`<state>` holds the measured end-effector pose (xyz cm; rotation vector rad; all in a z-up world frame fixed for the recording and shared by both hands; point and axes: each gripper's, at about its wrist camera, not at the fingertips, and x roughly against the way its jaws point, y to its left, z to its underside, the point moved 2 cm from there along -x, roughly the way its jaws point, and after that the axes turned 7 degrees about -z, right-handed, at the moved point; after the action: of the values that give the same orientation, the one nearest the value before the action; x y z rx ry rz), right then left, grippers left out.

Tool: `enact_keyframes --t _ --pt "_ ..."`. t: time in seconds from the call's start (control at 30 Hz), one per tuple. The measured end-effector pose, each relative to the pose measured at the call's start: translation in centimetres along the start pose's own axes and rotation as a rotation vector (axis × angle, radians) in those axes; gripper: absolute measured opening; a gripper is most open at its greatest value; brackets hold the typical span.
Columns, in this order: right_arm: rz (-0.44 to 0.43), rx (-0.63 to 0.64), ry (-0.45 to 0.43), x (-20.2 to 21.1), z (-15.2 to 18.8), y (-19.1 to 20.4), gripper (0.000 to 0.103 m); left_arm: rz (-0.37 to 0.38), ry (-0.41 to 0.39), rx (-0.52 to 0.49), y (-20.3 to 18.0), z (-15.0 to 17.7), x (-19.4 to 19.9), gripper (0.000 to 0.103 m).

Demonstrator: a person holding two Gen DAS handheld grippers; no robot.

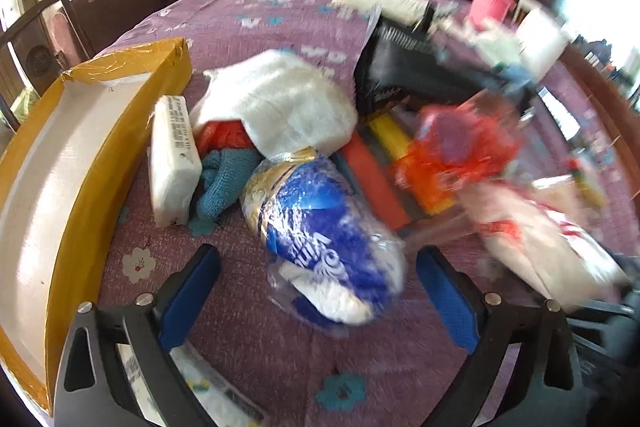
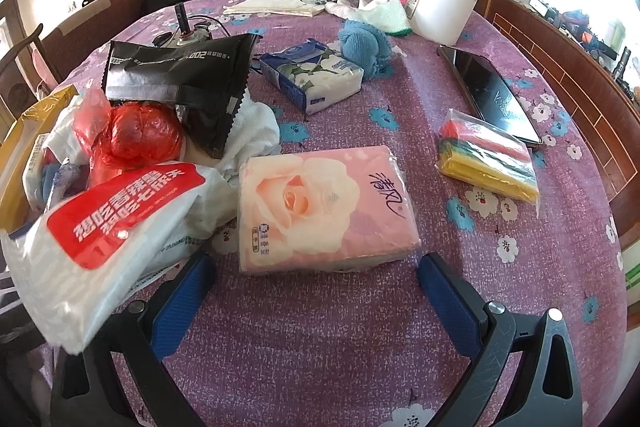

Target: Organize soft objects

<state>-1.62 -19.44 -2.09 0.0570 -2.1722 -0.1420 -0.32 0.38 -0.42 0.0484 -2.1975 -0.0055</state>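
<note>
Left gripper (image 1: 316, 291) gapes wide, empty, around a crinkly blue-and-white plastic pack (image 1: 320, 223) at frame centre. Right gripper (image 2: 316, 291) likewise wide, empty, below a pink rose-printed tissue pack (image 2: 324, 207).

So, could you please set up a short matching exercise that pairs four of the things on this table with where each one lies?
Things:
1. pink tissue pack
2. blue towel
3. phone
4. bag of coloured rolls

Places:
A. at the table's right edge, dark screen up
B. just ahead of the open right gripper
C. far side, near the white tub
D. on the cloth, beside the phone's near end

Pairs: 1-B, 2-C, 3-A, 4-D
</note>
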Motion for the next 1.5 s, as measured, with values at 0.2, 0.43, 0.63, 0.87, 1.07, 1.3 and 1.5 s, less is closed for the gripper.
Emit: enact_keyframes --t 0.2,0.43,0.63,0.87,1.07,1.3,1.5 --pt "-0.012 -0.006 -0.004 0.3 0.1 0.0 0.103 0.013 -0.329 0.033 2.1 0.2 9.2 0.098" --pt "-0.110 -0.104 -0.148 3.6 0.4 -1.9 0.102 0.106 -0.569 0.037 5.8 1.0 17.3 0.103" --pt "-0.318 -0.175 -0.270 8.2 1.1 -2.3 0.103 0.191 -0.428 0.053 7.0 2.3 14.5 0.103" --pt "-0.363 -0.147 -0.248 8.3 1.2 -1.0 0.103 0.188 -0.299 0.035 7.1 4.2 11.0 0.103" --pt "-0.101 -0.144 -0.331 7.8 1.1 -2.2 0.103 0.154 -0.226 0.038 7.8 5.2 8.9 0.103" --pt "-0.053 -0.178 -0.361 7.5 1.1 -3.5 0.103 0.144 -0.100 0.040 7.6 5.9 6.2 0.103" --pt "-0.075 -0.193 -0.369 7.8 1.4 -3.8 0.103 0.068 -0.069 -0.019 5.9 4.8 4.3 0.102"
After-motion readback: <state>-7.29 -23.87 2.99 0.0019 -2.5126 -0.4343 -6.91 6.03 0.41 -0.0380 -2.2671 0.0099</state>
